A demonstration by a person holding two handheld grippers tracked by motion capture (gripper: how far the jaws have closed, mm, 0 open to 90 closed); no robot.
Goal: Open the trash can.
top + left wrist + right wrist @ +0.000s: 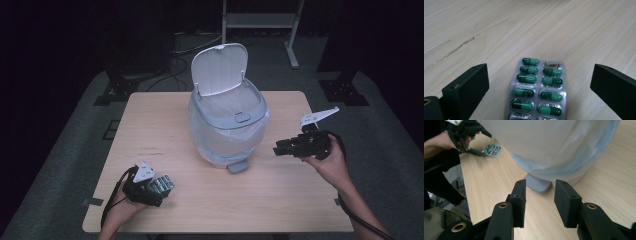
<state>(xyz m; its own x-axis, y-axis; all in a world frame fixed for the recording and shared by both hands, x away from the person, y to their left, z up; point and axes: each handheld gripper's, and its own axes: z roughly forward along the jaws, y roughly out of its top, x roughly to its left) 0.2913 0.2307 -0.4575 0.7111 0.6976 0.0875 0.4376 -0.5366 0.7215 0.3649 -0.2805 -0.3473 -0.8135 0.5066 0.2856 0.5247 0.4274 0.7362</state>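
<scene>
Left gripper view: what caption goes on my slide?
Open left gripper straddling a blister pack of green capsules on the wooden table.

Two bare forearms, no sleeves visible. Each hand carries a black gripper: the left gripper and right gripper bear grey three-cornered plates and trailing black cables. Blocky black fingers show brass-ringed screw holes.

Your blister pack of green capsules lies flat on the tabletop, well apart from the pedal bin, near the front left corner. The bin stands mid-table, lid up, lined with a clear bag.
</scene>
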